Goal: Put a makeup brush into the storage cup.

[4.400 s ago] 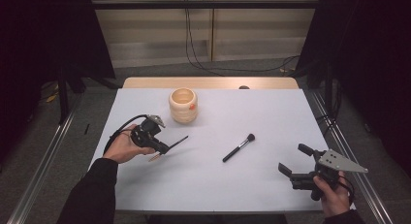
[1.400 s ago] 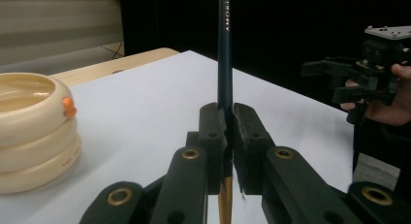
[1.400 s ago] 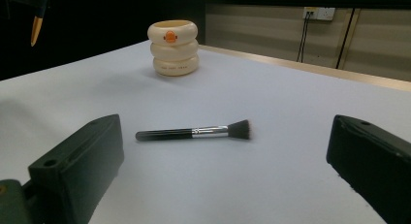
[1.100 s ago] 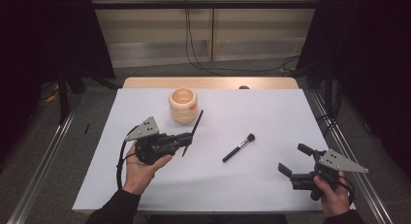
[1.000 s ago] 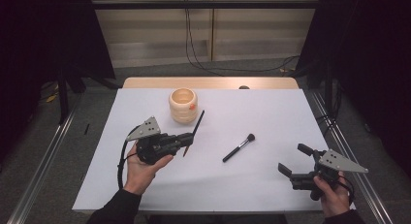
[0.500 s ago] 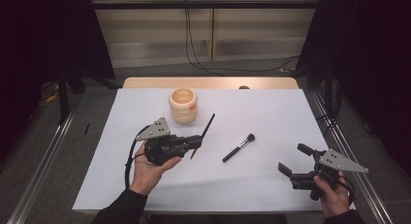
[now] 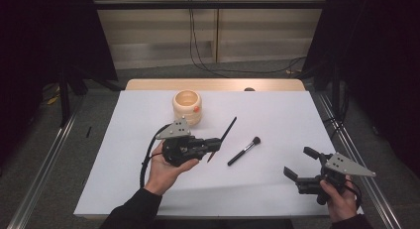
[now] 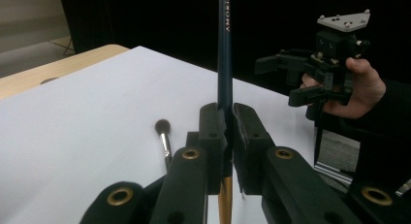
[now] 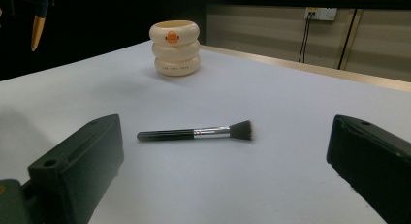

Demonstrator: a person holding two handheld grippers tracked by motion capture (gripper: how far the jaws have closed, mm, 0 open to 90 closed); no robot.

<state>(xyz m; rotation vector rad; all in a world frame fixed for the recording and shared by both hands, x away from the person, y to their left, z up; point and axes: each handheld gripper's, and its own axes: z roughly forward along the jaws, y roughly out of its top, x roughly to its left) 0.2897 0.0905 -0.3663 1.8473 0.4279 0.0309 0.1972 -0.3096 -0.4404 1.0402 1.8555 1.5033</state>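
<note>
My left gripper (image 7: 216, 144) is shut on a thin dark brush (image 7: 227, 130) and holds it above the white table (image 7: 282, 115), just left of centre. In the left gripper view the jaws (image 8: 228, 129) clamp the thin brush's blue handle (image 8: 224, 49), with its gold part below the pads. A short black makeup brush (image 7: 243, 151) lies on the table right of it, also seen as the makeup brush (image 9: 194, 134). A cream ringed cup (image 7: 187, 106) stands upright at the back. My right gripper (image 7: 299, 162) rests open at the front right, nothing between its jaws.
The table's wooden far edge (image 7: 213, 84) borders a drop to the floor with cables. Metal rails (image 7: 346, 140) run along both sides. Beyond the left jaws, the right gripper (image 8: 291, 81) shows in a hand.
My left gripper has carried the thin brush to the right, toward the table's middle, and lifted it off the sheet. The right gripper has stayed in place.
</note>
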